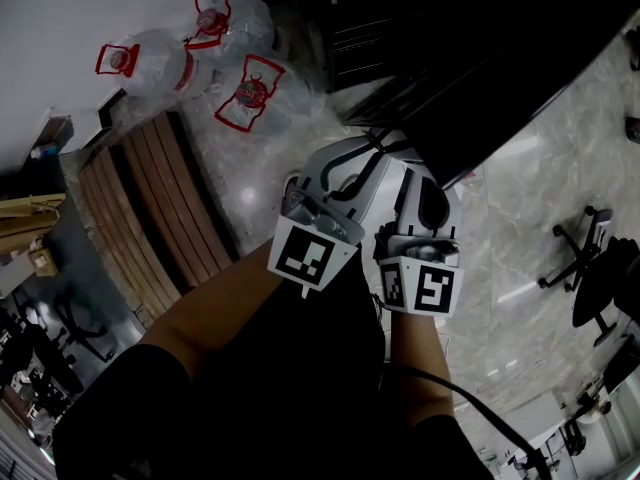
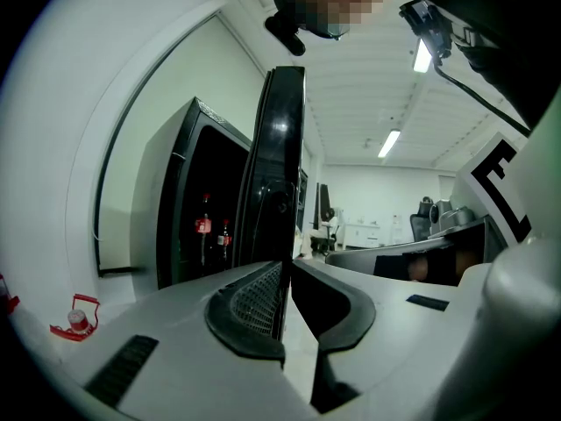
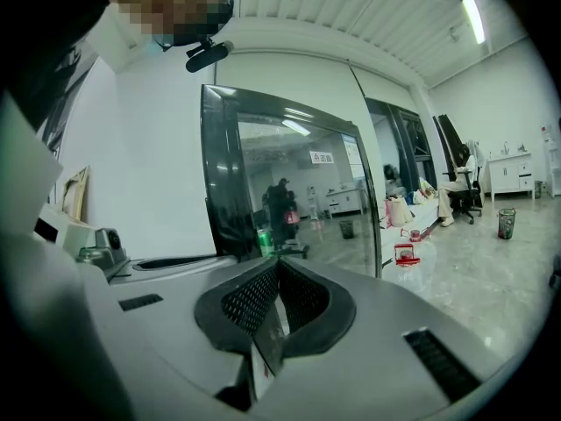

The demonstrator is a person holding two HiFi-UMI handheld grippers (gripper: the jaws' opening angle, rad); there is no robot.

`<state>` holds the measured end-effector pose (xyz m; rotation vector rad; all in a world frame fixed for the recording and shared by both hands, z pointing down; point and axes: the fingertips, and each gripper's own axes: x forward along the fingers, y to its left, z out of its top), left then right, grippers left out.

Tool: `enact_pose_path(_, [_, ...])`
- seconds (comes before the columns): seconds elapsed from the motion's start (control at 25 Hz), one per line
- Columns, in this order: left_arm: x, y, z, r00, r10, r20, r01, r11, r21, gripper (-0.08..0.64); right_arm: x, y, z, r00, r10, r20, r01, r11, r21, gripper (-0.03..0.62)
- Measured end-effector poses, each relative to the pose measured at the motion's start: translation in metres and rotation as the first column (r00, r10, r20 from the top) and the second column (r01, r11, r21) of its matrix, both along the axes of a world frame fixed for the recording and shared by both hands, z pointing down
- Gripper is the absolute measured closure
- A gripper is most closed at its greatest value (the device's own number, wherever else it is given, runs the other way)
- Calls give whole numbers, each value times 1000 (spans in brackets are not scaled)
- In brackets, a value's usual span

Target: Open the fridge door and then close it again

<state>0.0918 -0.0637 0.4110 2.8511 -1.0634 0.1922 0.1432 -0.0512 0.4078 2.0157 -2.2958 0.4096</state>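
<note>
Fridge door open, left tongs on its edge

My left tongs (image 2: 287,266) look pinched almost closed on the edge of the fridge door (image 2: 279,147), which stands well out from the fridge (image 2: 175,200), with bottles (image 2: 204,226) showing inside. My right tongs (image 3: 279,263) are closed on nothing and face the glass. I judge the opening done. Next I need a steady swing back until the door seats.
</note>
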Motion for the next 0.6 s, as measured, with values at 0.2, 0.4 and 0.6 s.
enact_pose_path(0.2, [-1,1,-1,1000,0,0,0,1000,10,523,-3,4,-8,1000,4,6,-5,1000,9,577])
enact_pose_path(0.4, [-2,0,-2,1000,-3,-5,3,1000,7,523,-9,4,-16,1000,-2,-6,2,1000,20,577])
enact_pose_path(0.6, [-3,-2,-3,1000,-11,-12,11,1000,0,522,-12,3,-19,1000,-7,-12,7,1000,22,577])
